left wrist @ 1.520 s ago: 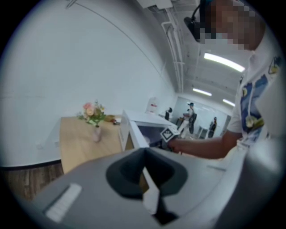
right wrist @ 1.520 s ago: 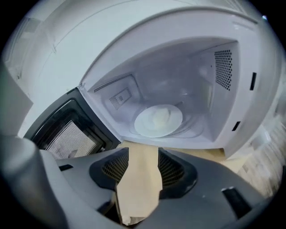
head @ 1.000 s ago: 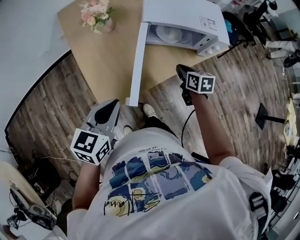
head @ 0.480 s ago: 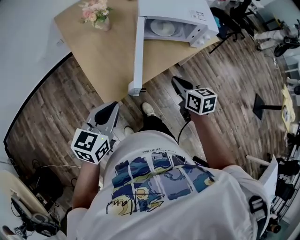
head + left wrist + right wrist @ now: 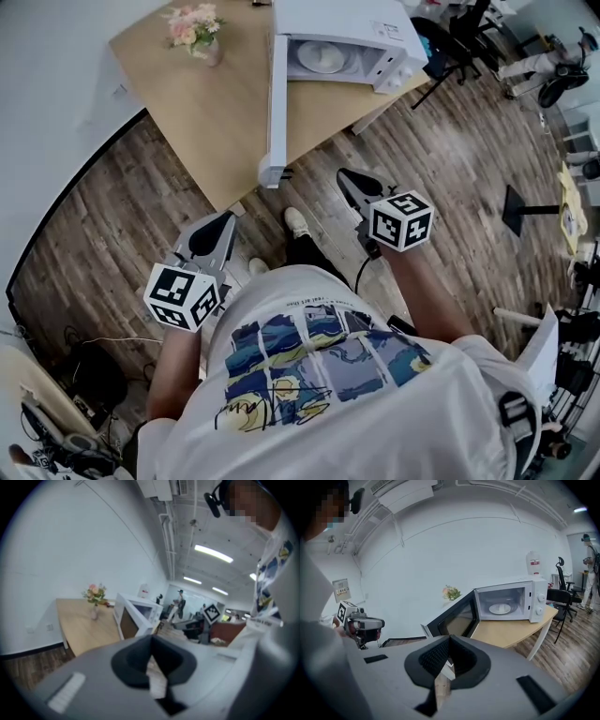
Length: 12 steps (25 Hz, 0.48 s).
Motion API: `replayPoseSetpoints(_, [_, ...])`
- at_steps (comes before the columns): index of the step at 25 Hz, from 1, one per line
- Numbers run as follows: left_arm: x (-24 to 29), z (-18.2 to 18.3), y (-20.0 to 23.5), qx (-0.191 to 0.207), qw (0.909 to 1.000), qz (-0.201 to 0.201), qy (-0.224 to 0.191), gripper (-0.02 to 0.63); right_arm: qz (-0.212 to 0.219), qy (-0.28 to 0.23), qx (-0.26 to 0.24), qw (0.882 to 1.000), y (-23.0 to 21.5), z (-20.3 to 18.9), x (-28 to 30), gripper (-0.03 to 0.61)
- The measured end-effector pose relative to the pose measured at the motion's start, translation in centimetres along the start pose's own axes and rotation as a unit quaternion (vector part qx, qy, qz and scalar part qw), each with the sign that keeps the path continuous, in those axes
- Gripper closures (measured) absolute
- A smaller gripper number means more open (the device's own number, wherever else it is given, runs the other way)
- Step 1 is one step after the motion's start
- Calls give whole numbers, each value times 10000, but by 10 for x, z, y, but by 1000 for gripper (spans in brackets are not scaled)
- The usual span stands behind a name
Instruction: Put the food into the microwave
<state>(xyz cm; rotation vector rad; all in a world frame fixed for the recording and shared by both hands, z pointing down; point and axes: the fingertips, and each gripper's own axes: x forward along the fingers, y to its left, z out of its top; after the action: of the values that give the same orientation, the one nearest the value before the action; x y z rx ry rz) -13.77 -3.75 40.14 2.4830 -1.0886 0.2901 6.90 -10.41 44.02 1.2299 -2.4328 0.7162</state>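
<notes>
The microwave [image 5: 342, 19] was white, and its door [image 5: 454, 616] had a white frame around a dark window. Inside sat a white plate [image 5: 320, 58]. The table [image 5: 206, 112] was pale tan wood, and the floor [image 5: 112, 234] was grey-brown planks. The flowers [image 5: 192, 23] were pink and peach. The left gripper [image 5: 220, 227] and right gripper [image 5: 351, 180] were grey with black pads, each with a white cube patterned in black squares. The shirt [image 5: 375, 412] was white with a blue and yellow print.
</notes>
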Motion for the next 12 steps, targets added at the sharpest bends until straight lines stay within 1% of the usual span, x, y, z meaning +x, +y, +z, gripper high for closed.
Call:
replayPoseSetpoints(7, [-7,-1,-6,59,9999,-34,-81,604,83,-113,-81,9999,18,7,-14,572])
replayPoseSetpoints(12, [-17,-5,-6,15,9999,35,-111,605,167,-133,-183,9996,31,8,-18,572])
